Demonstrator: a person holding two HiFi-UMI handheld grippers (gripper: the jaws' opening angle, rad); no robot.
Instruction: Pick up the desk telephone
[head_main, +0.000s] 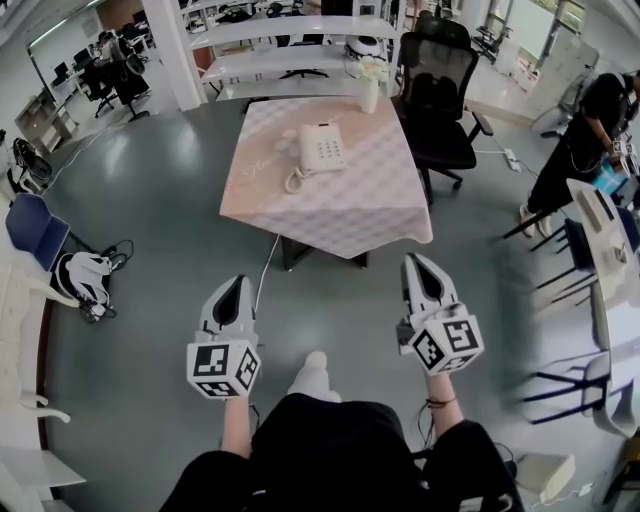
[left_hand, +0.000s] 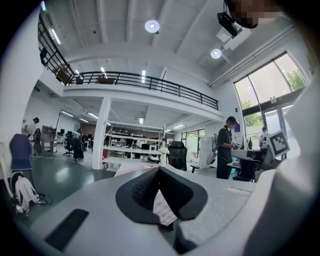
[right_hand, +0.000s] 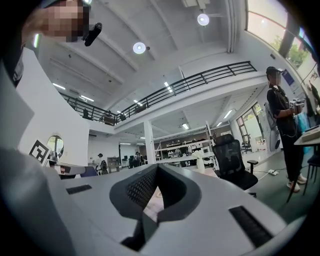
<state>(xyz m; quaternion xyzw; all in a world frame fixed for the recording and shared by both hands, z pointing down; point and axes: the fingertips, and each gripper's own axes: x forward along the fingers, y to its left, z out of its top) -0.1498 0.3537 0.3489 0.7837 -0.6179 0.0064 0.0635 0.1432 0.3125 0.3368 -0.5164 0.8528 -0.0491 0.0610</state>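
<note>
Item: cream plastic desk telephone (head_main: 322, 150) with a square keypad, its handset lying along its left side and a coiled cord (head_main: 294, 181) looped at its near corner. It sits on the far half of the counter (head_main: 330, 225), which is draped in a pale pink-and-white checked cloth.

Condition of tools: your left gripper (head_main: 236, 283) and right gripper (head_main: 414, 261) both have their jaws closed with nothing between them. Both are low and well apart from the counter's near edge.

Hazards, as judged:
- If you arrive with jaws closed you will shove the telephone rather than grip it; open them first.
- The handset probably rests loose and may slide off if you tilt the body.
- The coiled cord may snag.
- A thin white cable (head_main: 266, 268) dropping to the floor may tug back.
- The cloth may drag.
- A small white vase (head_main: 371, 92) at the far corner could tip if you overreach.
</note>
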